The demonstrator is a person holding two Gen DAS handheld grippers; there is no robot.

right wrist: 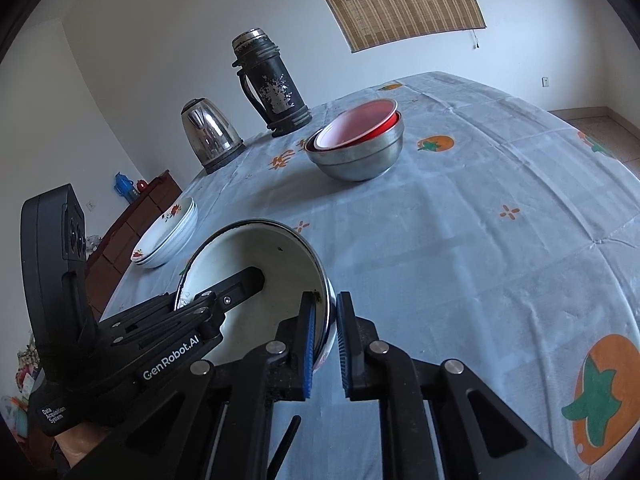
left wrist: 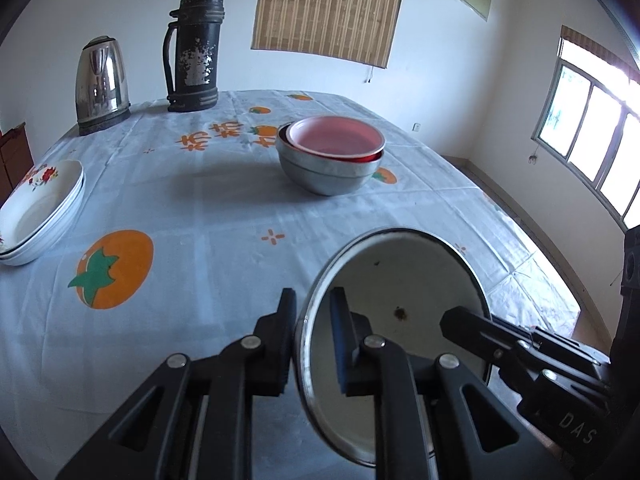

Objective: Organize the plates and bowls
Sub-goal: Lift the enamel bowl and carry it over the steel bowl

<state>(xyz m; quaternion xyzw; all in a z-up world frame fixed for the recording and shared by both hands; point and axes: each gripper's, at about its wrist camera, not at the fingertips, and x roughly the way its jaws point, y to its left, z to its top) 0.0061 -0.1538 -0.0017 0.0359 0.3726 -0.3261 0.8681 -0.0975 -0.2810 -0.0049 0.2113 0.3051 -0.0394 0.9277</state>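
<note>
Hiding the white bowl (left wrist: 400, 280) near rim: both tools' fingers (left wrist: 280, 344).

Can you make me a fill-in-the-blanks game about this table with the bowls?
1. Both claws, left claw and right claw, pinch the rim of the white enamel ____.
2. The pink-and-red bowl sits inside a ____ metal bowl.
3. The shiny steel kettle stands beside a tall black ____.
4. The tablecloth shows orange ____.

Missing words: bowl; silver; flask; fruits

Black tool (right wrist: 324, 344), blue-ribbed pads, seemingly.
</note>
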